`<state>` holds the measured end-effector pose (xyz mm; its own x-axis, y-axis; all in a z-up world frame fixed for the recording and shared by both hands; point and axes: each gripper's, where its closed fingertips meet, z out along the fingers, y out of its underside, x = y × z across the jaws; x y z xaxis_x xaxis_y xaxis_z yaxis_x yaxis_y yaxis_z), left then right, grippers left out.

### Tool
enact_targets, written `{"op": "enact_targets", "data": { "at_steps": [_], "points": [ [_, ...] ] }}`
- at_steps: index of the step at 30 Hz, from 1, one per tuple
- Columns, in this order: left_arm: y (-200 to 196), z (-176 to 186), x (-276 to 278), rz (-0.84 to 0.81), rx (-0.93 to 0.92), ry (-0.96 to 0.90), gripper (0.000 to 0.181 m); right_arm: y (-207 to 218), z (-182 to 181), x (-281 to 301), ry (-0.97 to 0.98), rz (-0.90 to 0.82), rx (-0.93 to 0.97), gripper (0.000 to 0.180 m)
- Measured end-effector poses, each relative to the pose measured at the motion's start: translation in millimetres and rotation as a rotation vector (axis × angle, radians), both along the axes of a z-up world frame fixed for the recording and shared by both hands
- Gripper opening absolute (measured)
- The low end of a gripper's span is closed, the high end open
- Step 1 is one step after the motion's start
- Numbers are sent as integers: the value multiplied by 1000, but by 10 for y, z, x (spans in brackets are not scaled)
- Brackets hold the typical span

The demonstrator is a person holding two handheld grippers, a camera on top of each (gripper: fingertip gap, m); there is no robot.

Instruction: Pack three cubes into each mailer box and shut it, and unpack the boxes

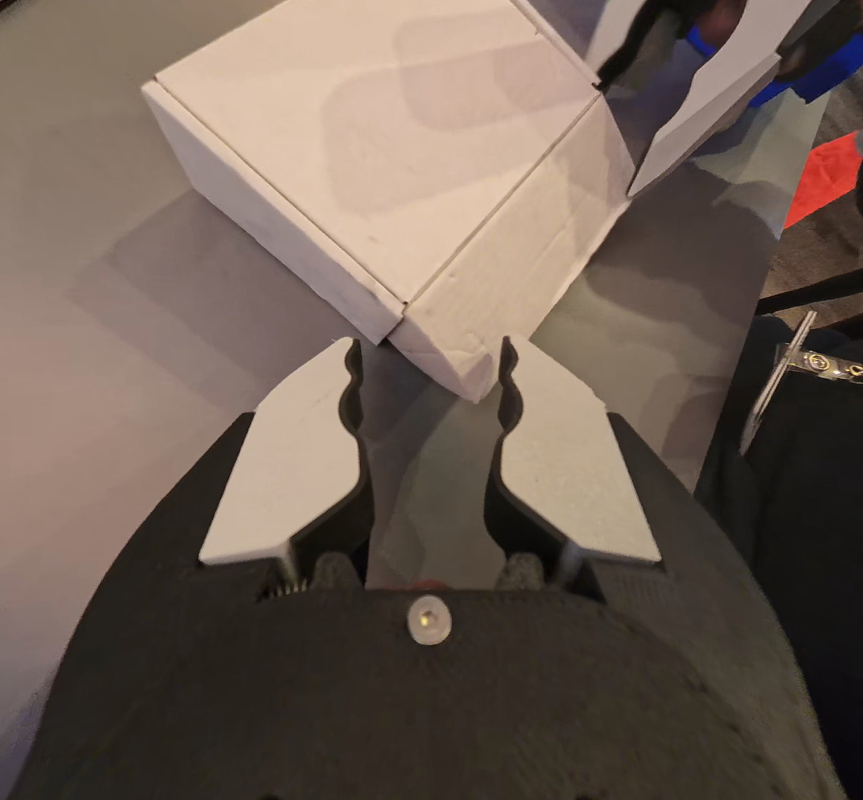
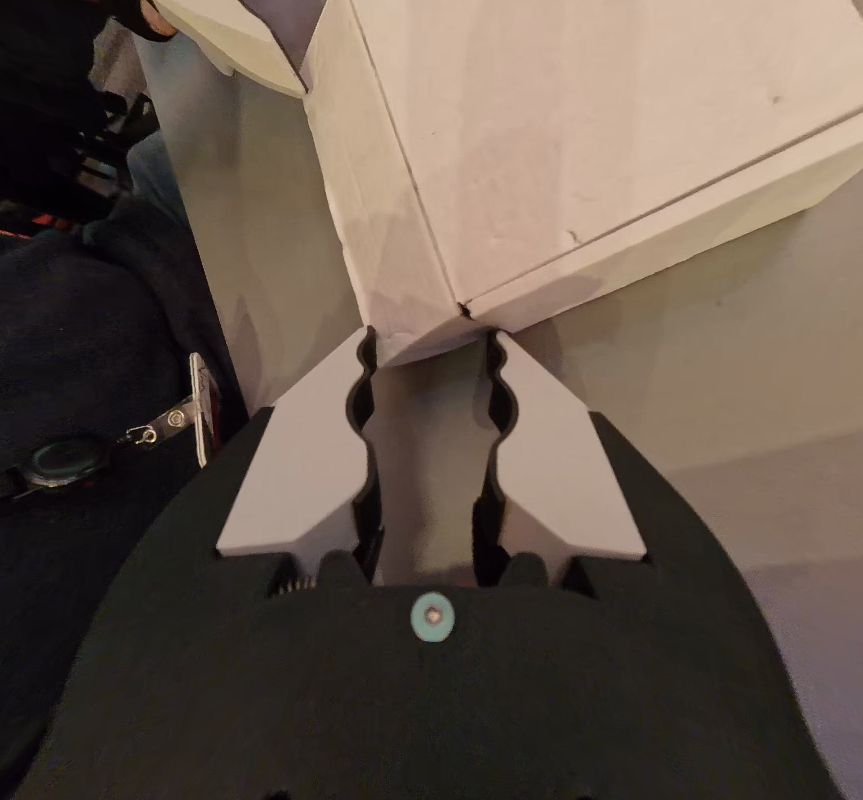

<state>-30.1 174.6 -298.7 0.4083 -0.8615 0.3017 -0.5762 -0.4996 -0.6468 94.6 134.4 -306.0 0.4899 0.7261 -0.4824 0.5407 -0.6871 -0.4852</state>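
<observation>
Closed white mailer box [image 1: 373, 133] on the grey counter [image 1: 93, 264], a claw at each near corner

Left claw [image 1: 432, 352] and right claw [image 2: 429, 338] both released, empty; a badge clip [image 2: 175, 418] hangs beside the counter edge

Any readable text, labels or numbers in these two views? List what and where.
None readable.
Mailer box: plain white, no print on the faces in view.
Badge clipped at the person's waist: seen edge-on, marks too small to read.
Left gripper and right gripper: no markings visible.
</observation>
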Motion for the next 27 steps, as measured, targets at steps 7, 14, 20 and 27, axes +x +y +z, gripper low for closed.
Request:
{"op": "enact_targets", "data": {
  "at_steps": [7,14,20,27],
  "points": [
    [-33,-58,86,-30,-13,15,55,-10,-11,-62,26,-66,-29,41],
    [-25,-69,76,-31,-5,45,51,65,-3,-43,68,-133,-59,39],
    [29,-50,74,-10,-18,7,45,88,4,35,26,-140,-25,43],
    [163,34,-68,16,9,11,49,150,-22,85,-38,-108,46,65]
  ]
}}
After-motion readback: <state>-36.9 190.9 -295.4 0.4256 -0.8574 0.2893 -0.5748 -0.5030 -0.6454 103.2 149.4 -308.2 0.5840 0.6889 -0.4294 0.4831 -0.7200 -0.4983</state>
